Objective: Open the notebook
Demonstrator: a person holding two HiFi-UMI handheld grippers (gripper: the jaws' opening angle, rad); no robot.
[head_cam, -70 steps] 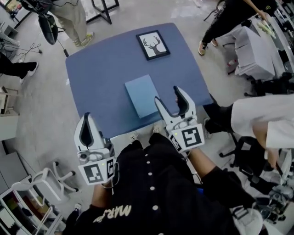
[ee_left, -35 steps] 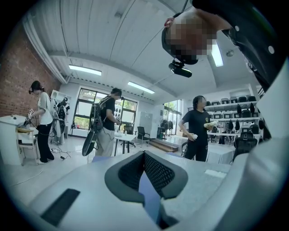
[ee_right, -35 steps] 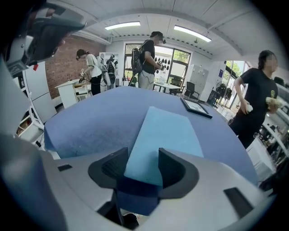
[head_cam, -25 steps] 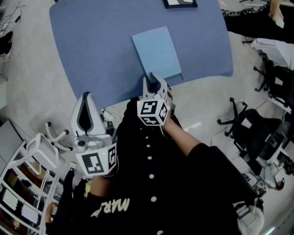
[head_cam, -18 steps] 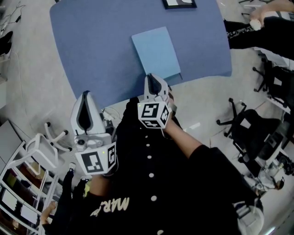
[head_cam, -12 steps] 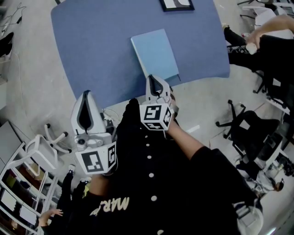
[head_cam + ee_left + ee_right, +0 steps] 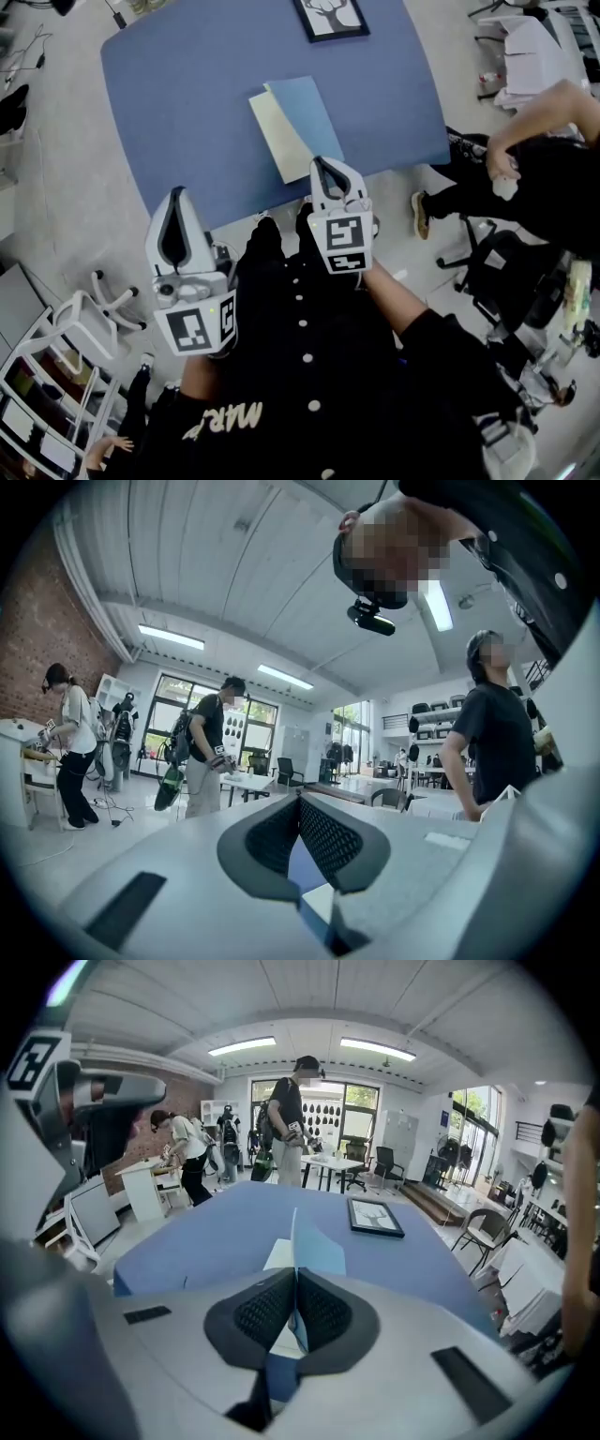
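Note:
The notebook lies on the blue table (image 7: 187,94) with its light-blue cover (image 7: 305,117) raised off a cream inner page (image 7: 267,136). My right gripper (image 7: 330,169) is at the table's near edge, shut on the cover's near edge. In the right gripper view the cover (image 7: 314,1246) stands up on edge between the pads of my right gripper (image 7: 296,1283), with the page (image 7: 278,1255) flat to its left. My left gripper (image 7: 175,202) hangs off the table's near-left side, jaws together and holding nothing. In its own view my left gripper (image 7: 300,803) has its pads meeting.
A framed deer picture (image 7: 330,16) lies at the table's far side, also seen as the picture (image 7: 375,1216) beyond the notebook. A seated person (image 7: 525,178) and an office chair (image 7: 497,272) are to the right. A white stool (image 7: 84,319) stands at the left.
My right gripper closed on the notebook's near edge and rose, lifting the cover so the cream page shows. My left gripper stays shut at the left and has barely shifted.

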